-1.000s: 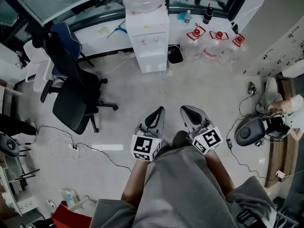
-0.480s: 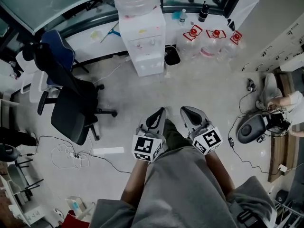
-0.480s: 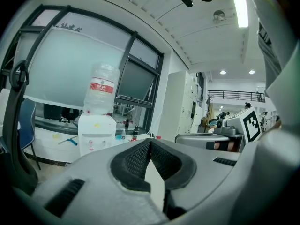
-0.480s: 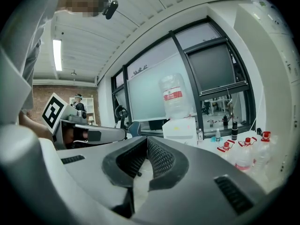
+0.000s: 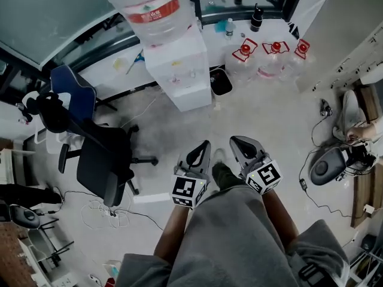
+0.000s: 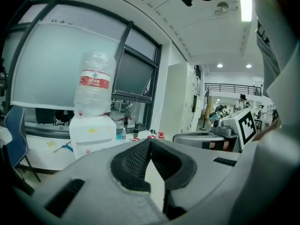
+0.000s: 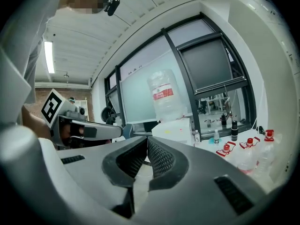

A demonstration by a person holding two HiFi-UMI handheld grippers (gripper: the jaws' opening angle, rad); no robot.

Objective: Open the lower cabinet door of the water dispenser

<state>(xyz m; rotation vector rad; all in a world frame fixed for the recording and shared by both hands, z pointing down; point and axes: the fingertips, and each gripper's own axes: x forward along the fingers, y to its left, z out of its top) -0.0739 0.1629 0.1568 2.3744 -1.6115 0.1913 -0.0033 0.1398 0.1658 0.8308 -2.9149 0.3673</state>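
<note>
Head view: from high up, steeply down on the floor (image 5: 269, 118), water dispenser (image 5: 179, 70) ahead near the top edge. Left gripper view looks along the left claw (image 5: 204, 144) and right gripper view along the right claw (image 5: 236, 142), both low and near level. All three share the water dispenser, well off.

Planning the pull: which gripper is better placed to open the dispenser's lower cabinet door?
Left, marginally. The water dispenser stands ahead and leftward in the head view, nearer the left gripper than the right gripper. Both are shut, empty and well short of it.

We note a smooth white plastic dispenser (image 5: 179, 70), a clear glossy plastic bottle (image 5: 149, 8), a glossy pale floor (image 5: 257, 124), and the matt grey left gripper (image 5: 206, 143) and right gripper (image 5: 234, 140), with 2 rough black pads (image 6: 133, 161) each.
</note>
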